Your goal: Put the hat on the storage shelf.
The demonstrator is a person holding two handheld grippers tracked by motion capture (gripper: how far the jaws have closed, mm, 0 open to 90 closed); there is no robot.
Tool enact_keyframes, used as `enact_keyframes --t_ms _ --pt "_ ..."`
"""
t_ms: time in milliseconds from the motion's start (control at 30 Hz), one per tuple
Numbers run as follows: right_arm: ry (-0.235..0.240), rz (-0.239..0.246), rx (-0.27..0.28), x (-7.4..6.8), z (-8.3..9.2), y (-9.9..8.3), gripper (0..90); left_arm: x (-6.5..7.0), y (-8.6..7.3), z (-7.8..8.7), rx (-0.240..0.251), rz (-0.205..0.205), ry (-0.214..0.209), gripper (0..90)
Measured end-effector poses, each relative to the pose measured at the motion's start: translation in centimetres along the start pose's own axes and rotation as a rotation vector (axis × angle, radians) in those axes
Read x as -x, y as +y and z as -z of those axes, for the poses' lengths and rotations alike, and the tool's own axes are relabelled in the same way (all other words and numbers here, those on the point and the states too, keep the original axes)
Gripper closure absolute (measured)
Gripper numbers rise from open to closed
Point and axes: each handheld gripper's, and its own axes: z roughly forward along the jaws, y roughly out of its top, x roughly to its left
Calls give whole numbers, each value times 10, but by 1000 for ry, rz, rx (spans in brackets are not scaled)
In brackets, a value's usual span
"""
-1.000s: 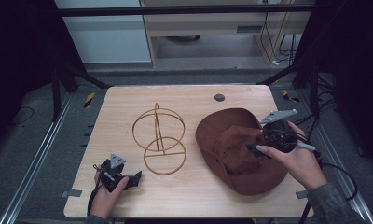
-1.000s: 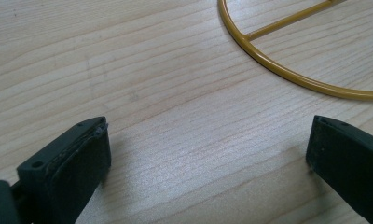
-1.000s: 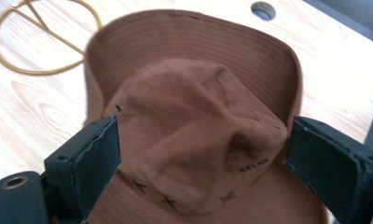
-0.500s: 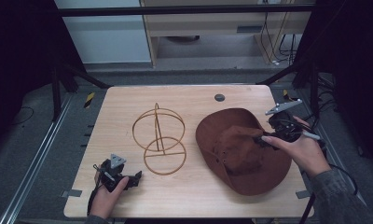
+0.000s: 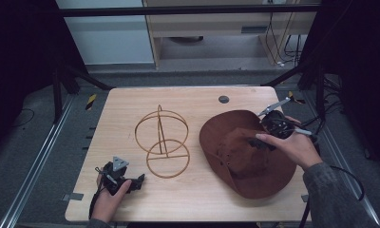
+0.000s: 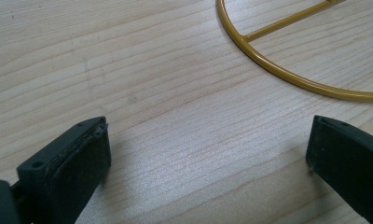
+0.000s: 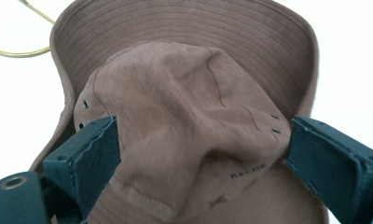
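A light wooden table (image 5: 193,102) carries a brown hat (image 5: 247,154) on its right half, crown up and crumpled. Left of the hat stands a gold wire stand (image 5: 162,141), upright hoops over a flat ring base. The right gripper (image 5: 257,142) reaches over the hat's crown from the hat's right. The left gripper (image 5: 138,182) rests on the table well left of the hat, near the stand's base.

Bare table (image 5: 131,107) lies open left of the wire stand (image 5: 162,141).
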Motion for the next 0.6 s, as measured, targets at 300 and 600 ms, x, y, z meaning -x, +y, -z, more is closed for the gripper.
enact_keyframes --t_ms 300,600 --pt "33 33 -52 -7 -26 2 133 0 0 0 0 -2 0 0" --pt "51 42 -69 -7 -39 4 209 0 0 0 0 1 0 0"
